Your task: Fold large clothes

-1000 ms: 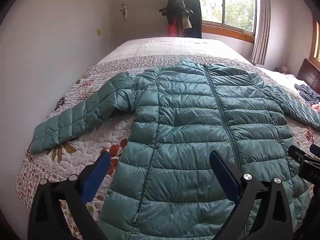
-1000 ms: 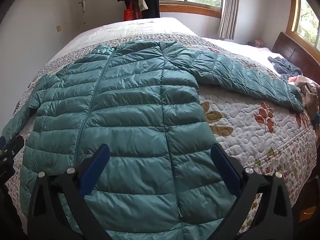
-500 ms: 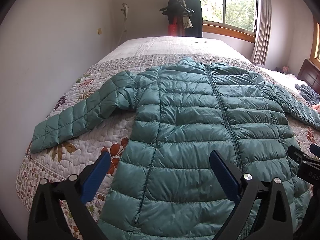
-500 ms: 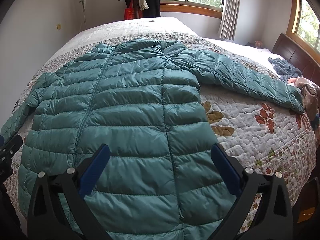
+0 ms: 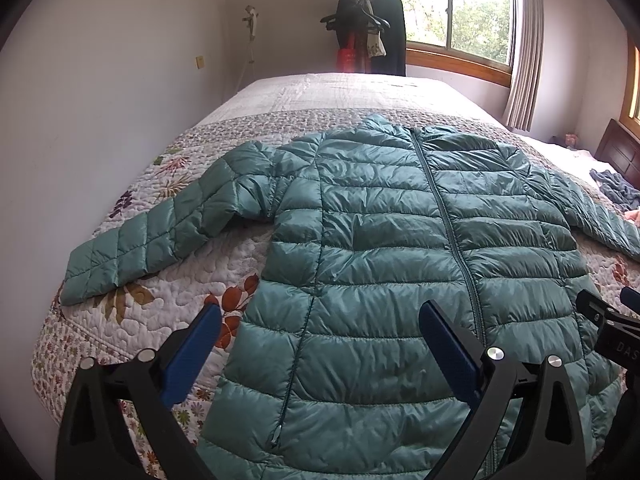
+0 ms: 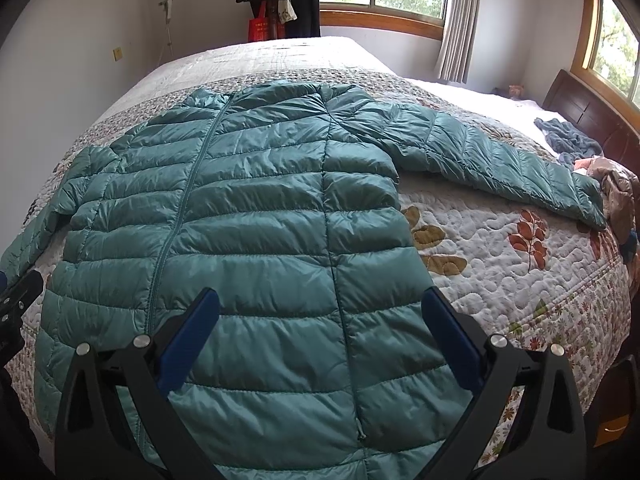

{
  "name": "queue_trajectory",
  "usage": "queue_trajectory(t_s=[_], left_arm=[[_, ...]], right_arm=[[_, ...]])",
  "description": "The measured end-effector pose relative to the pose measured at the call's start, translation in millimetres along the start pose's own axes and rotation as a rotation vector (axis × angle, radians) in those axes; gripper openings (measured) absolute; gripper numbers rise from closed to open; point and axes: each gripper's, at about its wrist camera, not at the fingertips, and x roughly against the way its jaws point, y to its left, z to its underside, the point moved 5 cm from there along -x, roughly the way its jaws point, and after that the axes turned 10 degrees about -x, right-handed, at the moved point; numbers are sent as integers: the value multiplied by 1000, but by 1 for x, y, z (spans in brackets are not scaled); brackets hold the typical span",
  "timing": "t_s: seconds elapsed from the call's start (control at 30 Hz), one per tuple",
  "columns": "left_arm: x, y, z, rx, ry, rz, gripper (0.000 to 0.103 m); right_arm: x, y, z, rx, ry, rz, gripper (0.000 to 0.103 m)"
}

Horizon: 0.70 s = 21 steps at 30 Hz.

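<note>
While both tools hang over the near edge of the bed [image 5: 100, 344], the left tongs [image 5: 320, 320] stand released, their 2 blue fingers [image 5: 192, 354] spread wide and grasping nothing, with the hem of the teal puffer jacket [image 5: 400, 248] beneath the gap. The right tongs [image 6: 322, 306] are likewise released, blue fingers [image 6: 452, 340] apart above the lower right panel of the jacket, not touching it as far as the views show. At the right edge of the left view, part of the right tool shows; at the left edge of the right view, part of the left one.

The jacket lies flat and front up on the floral quilt [image 6: 500, 248], zipped along its centre zipper [image 5: 448, 220], its hem at the near edge of the bed and its collar pointing toward the far side. Its left sleeve [image 5: 160, 236] stretches out toward the near left corner of the bed; its right sleeve [image 6: 500, 160] reaches toward the right edge, its cuff just beside a brownish garment [image 6: 616, 188]. A blue-grey cloth [image 6: 568, 140] lies farther along that edge, near the dark wooden headboard [image 6: 588, 116].

Beyond the far edge of the bed, a coat stand [image 5: 368, 36] with dark clothes and a red bag [image 6: 260, 28] stands by the window [image 5: 472, 4], with a grey curtain [image 6: 456, 20] at its side.
</note>
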Motion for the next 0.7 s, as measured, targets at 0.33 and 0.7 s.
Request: queue_trajectory(t_s=[0.33, 0.7], left_arm=[[-2, 2, 1, 2, 6, -1, 99], [-2, 3, 2, 5, 10, 0, 99]], right_arm=[[0, -1, 0, 1, 3, -3, 100], [-1, 1, 0, 3, 2, -2, 100]])
